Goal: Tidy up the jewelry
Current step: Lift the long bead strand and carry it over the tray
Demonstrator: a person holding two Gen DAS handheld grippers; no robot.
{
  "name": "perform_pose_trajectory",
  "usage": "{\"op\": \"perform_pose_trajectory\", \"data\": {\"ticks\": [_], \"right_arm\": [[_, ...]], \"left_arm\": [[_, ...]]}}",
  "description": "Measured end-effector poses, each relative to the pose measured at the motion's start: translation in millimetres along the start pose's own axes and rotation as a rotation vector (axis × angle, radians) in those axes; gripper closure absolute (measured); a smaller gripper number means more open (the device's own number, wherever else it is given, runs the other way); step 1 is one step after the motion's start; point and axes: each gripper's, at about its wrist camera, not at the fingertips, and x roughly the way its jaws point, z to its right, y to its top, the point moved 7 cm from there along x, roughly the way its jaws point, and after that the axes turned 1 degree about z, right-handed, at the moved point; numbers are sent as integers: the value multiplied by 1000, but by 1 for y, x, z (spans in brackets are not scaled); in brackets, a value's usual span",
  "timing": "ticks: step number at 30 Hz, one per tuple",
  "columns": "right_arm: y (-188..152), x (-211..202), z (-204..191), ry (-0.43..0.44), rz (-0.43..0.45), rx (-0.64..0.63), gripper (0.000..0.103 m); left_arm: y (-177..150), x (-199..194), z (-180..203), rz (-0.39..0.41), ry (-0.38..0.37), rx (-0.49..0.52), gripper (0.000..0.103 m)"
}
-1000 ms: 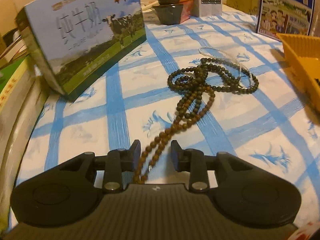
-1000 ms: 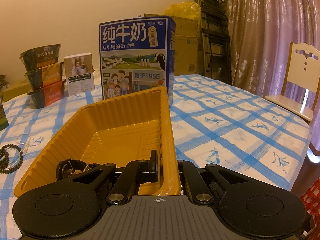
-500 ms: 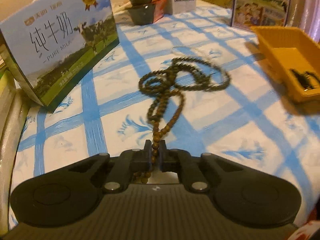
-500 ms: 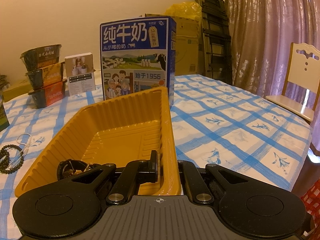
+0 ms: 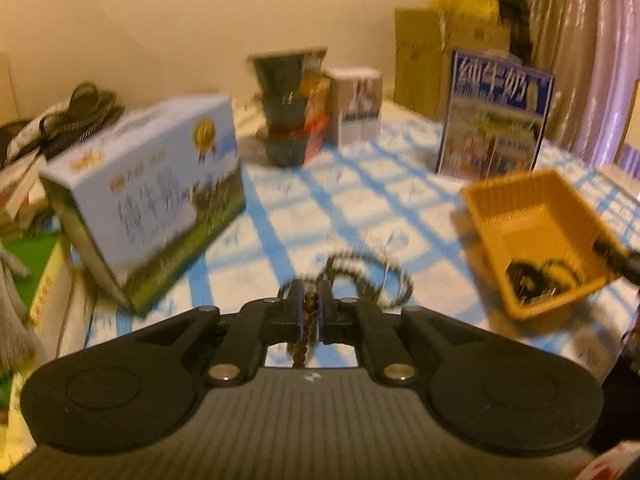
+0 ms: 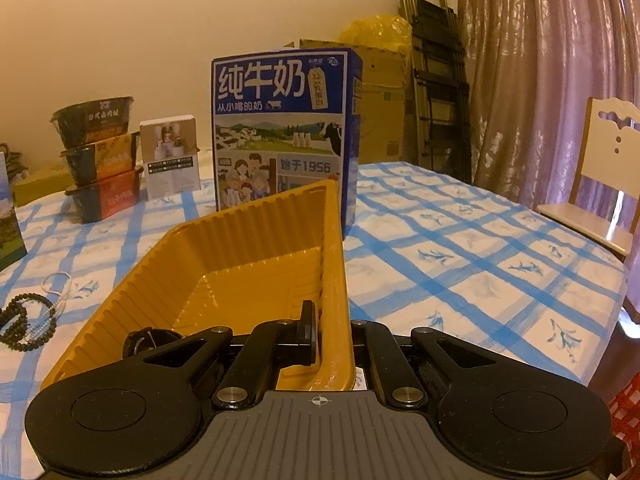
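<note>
My left gripper (image 5: 309, 304) is shut on a brown bead necklace (image 5: 309, 322) and holds it above the table; its dark loops (image 5: 368, 276) trail blurred below. The yellow tray (image 5: 532, 216) sits to the right with dark jewelry (image 5: 528, 280) inside. My right gripper (image 6: 332, 320) is shut on the tray's right wall (image 6: 334, 264). A dark piece (image 6: 148, 340) lies in the tray's near left corner. Dark beads (image 6: 28, 320) and a clear bracelet (image 6: 56, 284) lie on the cloth at far left.
A light blue milk box (image 5: 152, 200) stands left. A dark blue milk box (image 6: 280, 132) stands behind the tray. Stacked bowls (image 6: 100, 160) and a small white box (image 6: 170, 156) stand at the back. A chair (image 6: 604, 176) is at the right.
My left gripper closed on the brown necklace, then lifted and tilted up with it, so the view now blurs and shows the far wall. The right gripper stays on the tray.
</note>
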Motion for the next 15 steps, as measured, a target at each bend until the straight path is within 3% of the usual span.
{"op": "perform_pose_trajectory", "data": {"ticks": [15], "right_arm": [[9,-3,-7,28,19,-23,97]], "left_arm": [[92,-28,44,167,-123,29,97]]}}
